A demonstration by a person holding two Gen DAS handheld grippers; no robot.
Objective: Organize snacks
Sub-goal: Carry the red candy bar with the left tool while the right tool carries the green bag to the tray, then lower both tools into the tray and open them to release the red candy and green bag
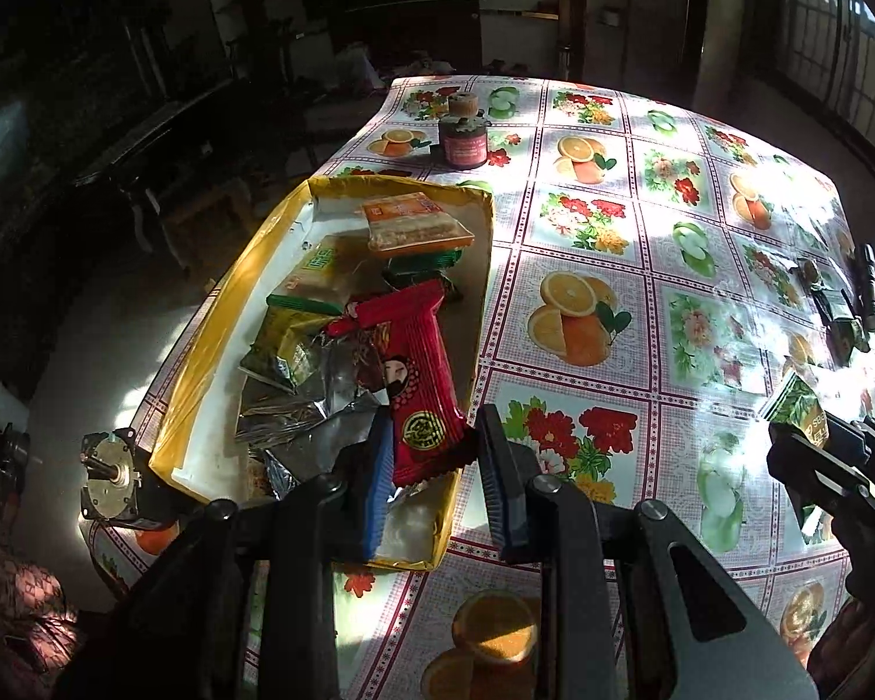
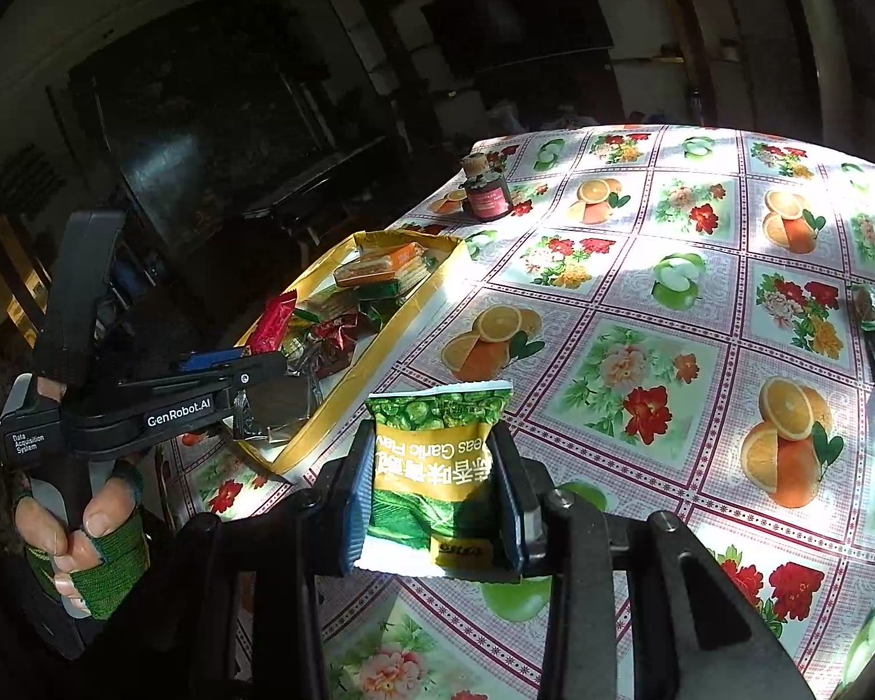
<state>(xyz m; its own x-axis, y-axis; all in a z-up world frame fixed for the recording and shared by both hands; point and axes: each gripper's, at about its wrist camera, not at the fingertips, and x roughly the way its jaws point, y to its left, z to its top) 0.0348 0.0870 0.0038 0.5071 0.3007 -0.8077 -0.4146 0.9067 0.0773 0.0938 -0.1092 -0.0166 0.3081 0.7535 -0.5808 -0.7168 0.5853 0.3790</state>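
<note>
Red foil first: the red snack packet (image 1: 417, 385) stands clamped between the blue pads of the left gripper (image 1: 434, 487), its long axis running up and away from the jaws, and it hangs directly over the near end of the yellow-rimmed tray (image 1: 204, 373); the tray already carries an orange wafer pack (image 1: 414, 227), green packets and crumpled silver wrappers. The right gripper (image 2: 434, 501) is closed on a green garlic-pea packet (image 2: 437, 461), gripped across its width, upright with its printed side towards the camera, and held above the fruit-print worktop (image 2: 671, 303) rather than above the tray. The relation that matters: from the right gripper the tray (image 2: 344, 385) lies ahead and to the left, its long axis slanting away towards the far left corner of the worktop, so I judge the pea packet must travel leftward across the tray's near right rim before release; the left gripper (image 2: 251, 364), gripped by a gloved hand (image 2: 81, 531), sits between the right gripper and that rim and is plainly the nearer of the two, so it should probably drop first and clear the way. A dark jar (image 2: 487, 195) stands beyond the tray's far end; at the worktop's right edge lie more small packets (image 2: 872, 309), too dim to name surely.
</note>
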